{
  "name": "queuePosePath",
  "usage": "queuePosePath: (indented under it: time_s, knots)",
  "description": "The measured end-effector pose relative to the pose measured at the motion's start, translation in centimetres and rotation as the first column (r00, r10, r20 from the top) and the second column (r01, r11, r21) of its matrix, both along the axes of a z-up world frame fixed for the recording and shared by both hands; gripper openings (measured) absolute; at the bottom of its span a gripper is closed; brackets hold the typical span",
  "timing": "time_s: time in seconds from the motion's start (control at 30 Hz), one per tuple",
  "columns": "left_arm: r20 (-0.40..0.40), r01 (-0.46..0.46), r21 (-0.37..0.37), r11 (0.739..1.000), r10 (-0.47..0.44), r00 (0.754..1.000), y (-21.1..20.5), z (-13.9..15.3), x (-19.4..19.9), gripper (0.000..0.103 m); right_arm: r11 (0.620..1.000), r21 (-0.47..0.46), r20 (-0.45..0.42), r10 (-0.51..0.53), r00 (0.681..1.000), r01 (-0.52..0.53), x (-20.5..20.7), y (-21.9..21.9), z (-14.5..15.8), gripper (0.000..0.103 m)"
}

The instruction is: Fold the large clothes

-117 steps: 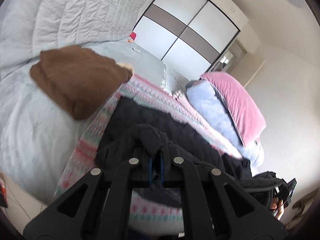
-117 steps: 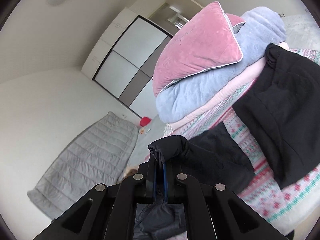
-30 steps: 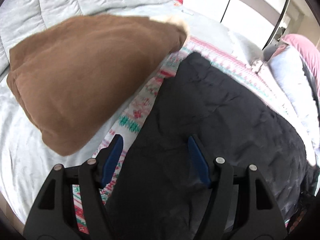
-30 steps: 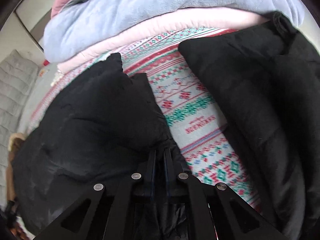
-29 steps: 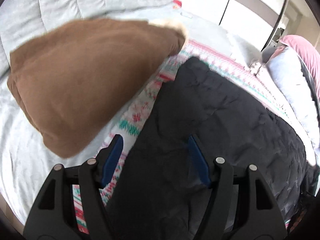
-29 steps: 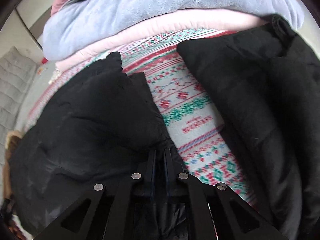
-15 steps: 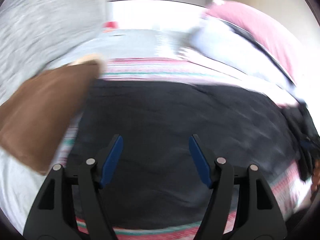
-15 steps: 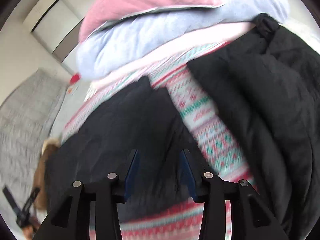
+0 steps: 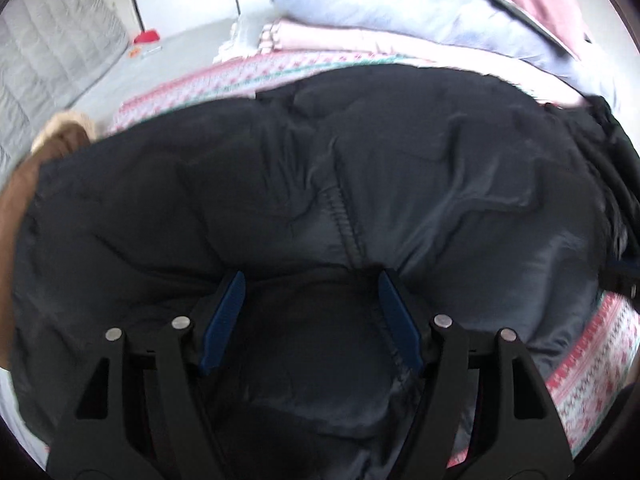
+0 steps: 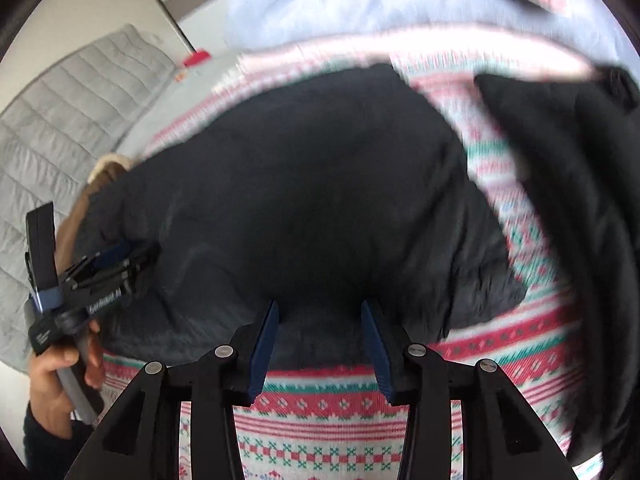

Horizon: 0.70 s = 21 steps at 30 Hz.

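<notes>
a bedroom is shown, its bed (image 9: 192,60) covered by a patterned knit blanket (image 10: 320,412) in red, pink and green, with a stack of folded bedding (image 9: 400,12) at the far side and a grey quilted headboard (image 10: 72,104) at the left. a large black padded jacket (image 9: 320,184) is seen lying across the blanket, in the middle of the bed, already doubled into a broad, rounded bundle with a stitched seam running down its upper face. the first fold is judged to be done; further folds to make a compact parcel, and some smoothing of its puffy, creased surface, appear to be left. a second black garment (image 10: 580,200) is seen at the right, apart from the first, and looks not yet folded. a brown fleece item (image 9: 16,200) is glimpsed at the jacket's left edge.

the left hand-held gripper (image 9: 312,280) is held over the near part of the jacket with its blue-padded jaws standing wide apart, nothing clamped between them. the right hand-held gripper (image 10: 318,312) is held above the jacket's near edge with its jaws part open, and no cloth is seen pinched. in the right wrist view the person's left hand (image 10: 52,384) is seen gripping the other tool's handle. the jacket's fabric is shown dark, glossy and thickly quilted.
</notes>
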<state>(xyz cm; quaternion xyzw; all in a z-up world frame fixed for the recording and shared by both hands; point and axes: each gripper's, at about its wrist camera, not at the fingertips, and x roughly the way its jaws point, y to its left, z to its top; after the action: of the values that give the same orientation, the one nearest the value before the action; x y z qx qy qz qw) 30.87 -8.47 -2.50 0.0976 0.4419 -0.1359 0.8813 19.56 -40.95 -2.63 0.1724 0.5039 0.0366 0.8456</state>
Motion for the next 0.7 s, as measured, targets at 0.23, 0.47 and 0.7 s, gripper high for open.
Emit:
queuePosePath:
  time_s: [0.23,0.47,0.7]
  knots:
    - [0.009,0.005,0.04,0.999,-0.005,1.0,-0.9,-0.5,-0.1,0.07,0.974,0.205,-0.019,-0.097,0.995,0.098,-1.5,-3.2,-0.9,0.052]
    - [0.006,0.013,0.03,0.999,-0.014,1.0,-0.9,-0.4,0.0,0.07,0.89,0.352,-0.125,-0.263,0.957,0.29,-3.3,-7.0,-3.7,0.059]
    - [-0.014,0.022,0.0,1.0,-0.022,1.0,-0.6,-0.5,0.7,0.07,0.781,0.46,-0.122,-0.416,0.901,0.422,-1.4,-8.4,-4.6,0.063]
